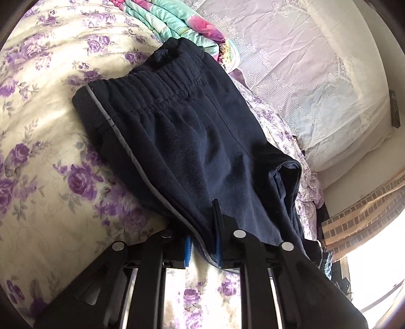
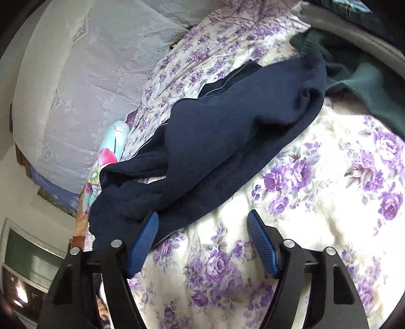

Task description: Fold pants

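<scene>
Dark navy pants [image 1: 192, 141] with a grey side stripe lie on a floral bedspread [image 1: 38, 157], elastic waistband toward the far end. My left gripper [image 1: 202, 245] is shut on the striped side edge of the pants, cloth pinched between its blue pads. In the right wrist view the pants [image 2: 215, 157] lie bunched across the bedspread [image 2: 316, 202]. My right gripper [image 2: 202, 235] is open and empty just above the bed, its left blue pad [image 2: 144, 243] at the pants' near edge.
A folded pink and turquoise quilt [image 1: 177, 22] lies beyond the waistband. A lace-covered pillow [image 1: 316, 83] is at the right. A dark green garment [image 2: 367, 83] lies past the pants in the right wrist view. A window [image 2: 25, 253] is at lower left.
</scene>
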